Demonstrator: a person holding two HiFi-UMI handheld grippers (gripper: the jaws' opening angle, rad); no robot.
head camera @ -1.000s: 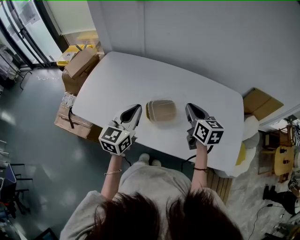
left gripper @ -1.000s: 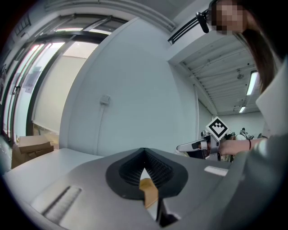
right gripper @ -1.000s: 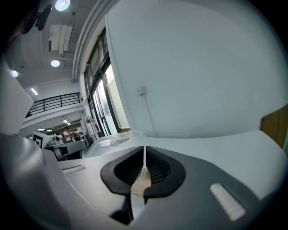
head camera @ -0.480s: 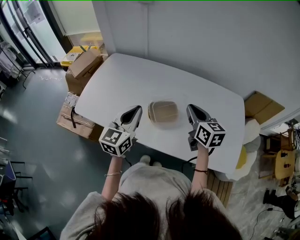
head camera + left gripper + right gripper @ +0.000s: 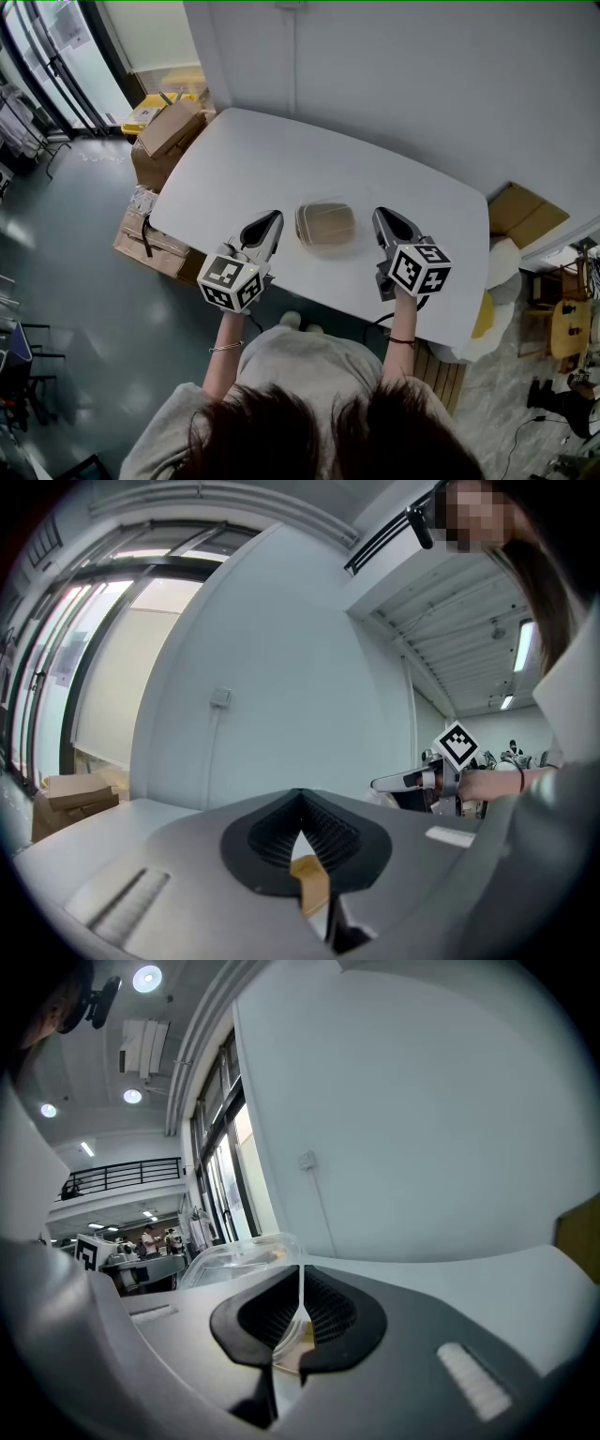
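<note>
**Nothing moves: both grippers flank the box**

A second on, and hardly a twitch. The box (image 5: 325, 223) sits where it sat, lid on, on the white table (image 5: 281, 150), near its front edge. The left gripper (image 5: 269, 221) still hangs just beside the box's left side, apart from it. Its own view shows the jaws pressed together at the tips with nothing clamped between them. The right gripper (image 5: 384, 219) holds just beside the box's right side, also clear of it. Its jaws are closed to a thin slit, and the clear lid (image 5: 239, 1252) shows just past them. Only the cameras have drifted a shade. So there is no contact, and the box looks untouched by either gripper.
</note>
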